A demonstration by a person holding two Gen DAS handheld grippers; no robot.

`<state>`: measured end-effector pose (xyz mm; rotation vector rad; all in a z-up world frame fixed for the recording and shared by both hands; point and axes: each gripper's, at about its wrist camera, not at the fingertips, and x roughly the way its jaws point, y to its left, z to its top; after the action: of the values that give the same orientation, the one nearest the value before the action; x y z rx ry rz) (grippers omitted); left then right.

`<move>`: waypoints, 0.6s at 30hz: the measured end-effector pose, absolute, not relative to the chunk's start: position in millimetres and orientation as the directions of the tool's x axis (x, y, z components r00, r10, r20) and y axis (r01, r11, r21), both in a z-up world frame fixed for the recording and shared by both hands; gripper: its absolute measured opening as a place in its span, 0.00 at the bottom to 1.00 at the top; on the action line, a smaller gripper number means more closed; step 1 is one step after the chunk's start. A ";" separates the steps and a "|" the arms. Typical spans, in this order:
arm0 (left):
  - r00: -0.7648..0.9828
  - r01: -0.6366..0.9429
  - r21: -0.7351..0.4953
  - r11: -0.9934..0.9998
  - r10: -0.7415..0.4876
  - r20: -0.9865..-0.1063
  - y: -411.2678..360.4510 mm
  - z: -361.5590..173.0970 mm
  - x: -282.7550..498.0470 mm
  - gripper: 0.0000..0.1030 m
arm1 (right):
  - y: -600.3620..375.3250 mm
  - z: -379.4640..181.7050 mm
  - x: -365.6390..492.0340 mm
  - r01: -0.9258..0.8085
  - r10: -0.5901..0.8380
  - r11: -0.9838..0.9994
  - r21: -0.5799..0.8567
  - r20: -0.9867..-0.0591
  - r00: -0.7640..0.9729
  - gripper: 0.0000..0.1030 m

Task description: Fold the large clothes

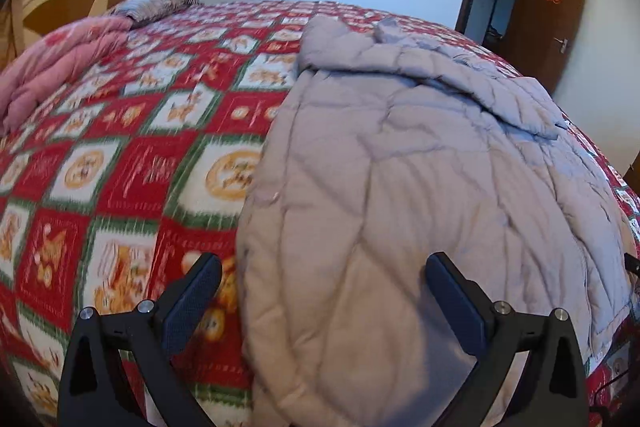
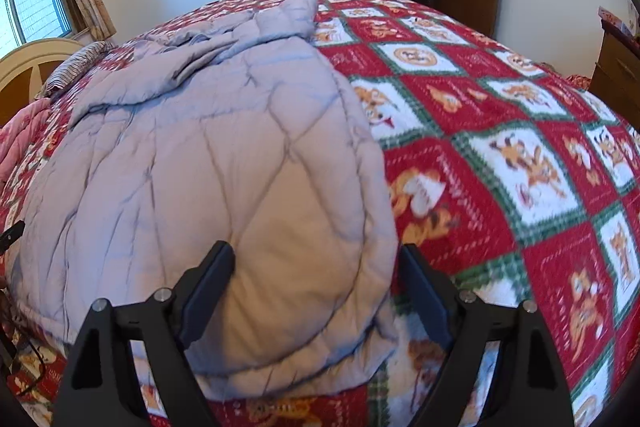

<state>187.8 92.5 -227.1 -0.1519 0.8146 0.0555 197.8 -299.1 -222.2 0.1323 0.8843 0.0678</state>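
Bed (image 1: 132, 155) under a red, white and green checked cover, filling both views, headboard at far left. Grey quilted garment (image 1: 400, 187), apparently a padded coat, spread flat on the cover, long axis running straight away from both claws toward the far edge; one sleeve folded across the upper part, a bunched collar or hood at the far end. Near hem directly ahead of both claws and just below them. Pink bedding (image 1: 60, 67) and striped pillow (image 1: 160, 5) heaped near the headboard, well apart from the garment. Left claw (image 1: 324, 301) wide open, holding nothing, straddling the garment's near-left edge: left finger over the cover, right finger over grey fabric. Right claw (image 2: 316, 293) likewise spread wide and empty, straddling the near-right edge: left finger over fabric, right finger over the cover. Contact with the cloth impossible to judge from either view. Both claws about equally near, each at its own hem corner; likely next, closing on those corners and carrying the hem away along the long axis toward the collar.
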 end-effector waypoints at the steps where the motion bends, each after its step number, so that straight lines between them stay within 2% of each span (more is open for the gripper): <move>1: 0.681 -0.111 -0.127 0.986 -0.018 -0.732 95.0 -229.7 185.2 0.99 | -298.6 -223.7 195.4 -0.005 0.119 0.989 0.149 -0.767 0.630 0.82; 6: 0.683 -0.099 -0.195 0.976 -0.076 -0.727 99.2 -235.7 172.9 0.99 | -295.8 -226.1 185.6 -0.014 0.134 0.987 0.161 -0.767 0.627 0.74; 8: 0.686 -0.085 -0.221 0.972 -0.104 -0.721 99.2 -235.7 171.2 0.99 | -294.6 -226.1 183.3 -0.021 0.147 0.985 0.172 -0.768 0.624 0.65; 10: 0.692 -0.071 -0.224 0.972 -0.114 -0.712 96.4 -233.0 170.7 0.94 | -292.8 -225.9 181.0 -0.031 0.154 0.984 0.173 -0.765 0.625 0.59; 12: 0.691 -0.045 -0.226 0.973 -0.133 -0.710 92.1 -231.7 170.7 0.69 | -290.8 -226.4 180.0 -0.039 0.161 0.984 0.176 -0.762 0.628 0.53; 13: 0.691 -0.033 -0.224 0.974 -0.140 -0.709 89.4 -231.1 170.4 0.65 | -290.2 -226.9 179.8 -0.043 0.168 0.982 0.182 -0.759 0.629 0.49; 16: 0.696 -0.014 -0.216 0.976 -0.146 -0.703 86.6 -228.2 169.9 0.42 | -289.4 -229.8 179.2 -0.053 0.193 0.977 0.207 -0.750 0.633 0.39; 17: 0.701 -0.010 -0.210 0.978 -0.142 -0.699 86.8 -226.3 169.0 0.27 | -289.0 -229.7 178.5 -0.057 0.199 0.976 0.213 -0.747 0.634 0.32; 18: 0.707 -0.005 -0.203 0.979 -0.140 -0.694 87.4 -223.5 167.9 0.21 | -290.4 -228.1 177.9 -0.060 0.210 0.973 0.224 -0.742 0.636 0.27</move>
<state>167.9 87.4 -223.5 -0.1954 0.7838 -0.0757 177.9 -290.4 -228.1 0.1853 0.8689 0.1553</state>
